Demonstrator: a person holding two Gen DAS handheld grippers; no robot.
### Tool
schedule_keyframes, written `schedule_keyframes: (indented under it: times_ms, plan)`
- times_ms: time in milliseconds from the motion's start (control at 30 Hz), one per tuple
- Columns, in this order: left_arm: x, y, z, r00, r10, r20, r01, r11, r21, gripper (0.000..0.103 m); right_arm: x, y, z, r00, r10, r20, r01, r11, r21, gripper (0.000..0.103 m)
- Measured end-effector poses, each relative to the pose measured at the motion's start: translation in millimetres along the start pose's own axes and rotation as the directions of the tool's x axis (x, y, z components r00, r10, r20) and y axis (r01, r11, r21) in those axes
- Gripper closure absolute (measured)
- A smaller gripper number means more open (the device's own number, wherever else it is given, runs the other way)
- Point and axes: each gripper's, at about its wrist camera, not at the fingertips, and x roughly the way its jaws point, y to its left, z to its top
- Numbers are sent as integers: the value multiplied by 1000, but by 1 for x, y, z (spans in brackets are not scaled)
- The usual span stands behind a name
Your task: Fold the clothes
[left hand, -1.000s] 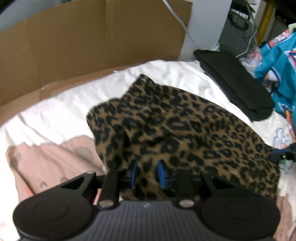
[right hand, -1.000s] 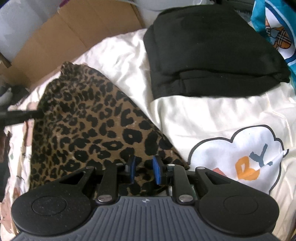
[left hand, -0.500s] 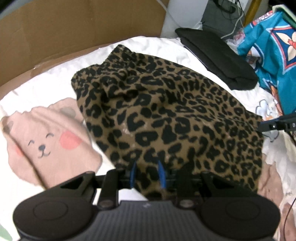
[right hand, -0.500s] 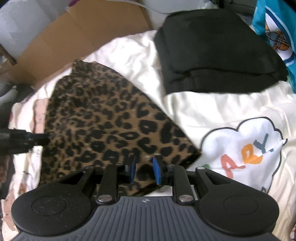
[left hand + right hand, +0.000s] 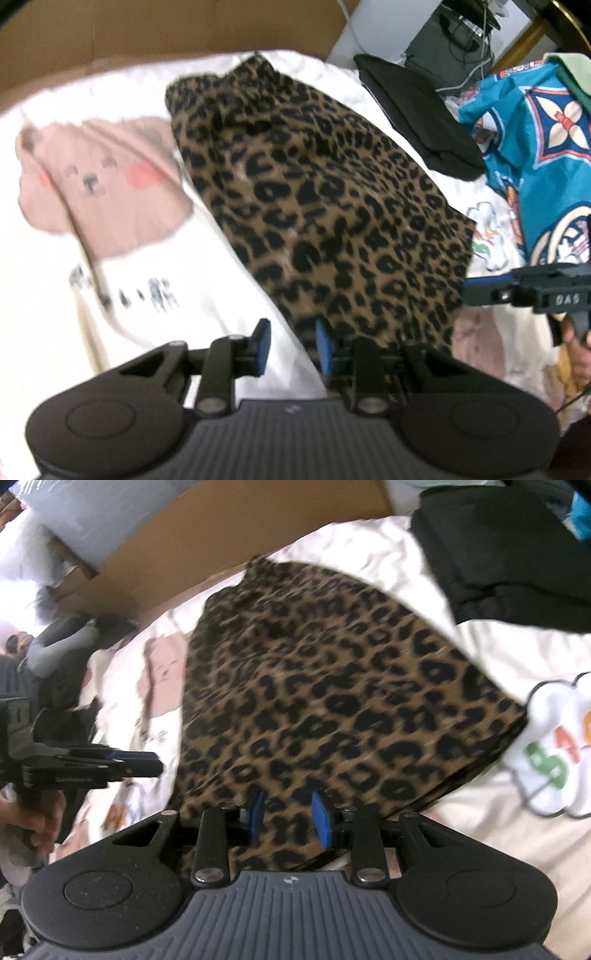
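Leopard-print garment flat, blurred

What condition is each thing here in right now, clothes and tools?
Leopard garment: lying spread flat.
Black garment: folded, set aside.
Teal garment: crumpled.
Left gripper: fingers open, nothing between.
Right gripper: fingers just opening, garment between them, unpinched.

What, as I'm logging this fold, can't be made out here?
- Leopard-print fabric garment: lower layers, right wrist view, covered by its top layer.
- Small dark print on the white bear-pattern sheet: left wrist view, motion-blurred.
- Folded black garment: right wrist view, cut by top edge.
- Teal patterned cloth: left wrist view, cut by right edge.
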Motion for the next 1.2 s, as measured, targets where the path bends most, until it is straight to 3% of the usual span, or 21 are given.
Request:
schedule_keyframes:
  times_ms: [200,400,633,867,1033,1200]
  plan:
    - [7,-11,-21,992,-122,-17,122,992,-35,67,20,24,-17,997,45,-66,-48,998,-45,67]
    - [22,-14,-33,987,-140,-76,134,988,-74,67,44,29,-34,990,19,-137,-30,996,-80,66]
    - [24,-20,-41,987,-108,-116,107,994,-14,68,52,24,-41,987,-20,-161,2,994,-113,66]
    - [-11,-10,-52,994,-97,-47,95,994,-50,68,33,31,-41,990,-26,-139,6,990,-144,66]
    - [-27,7,-69,997,-71,-37,68,995,-73,68,18,53,-40,993,-4,-116,-21,976,-217,58]
    - [-21,17,-86,996,-62,-63,55,992,-110,68,14,84,-42,994,15,-107,-49,943,-329,58]
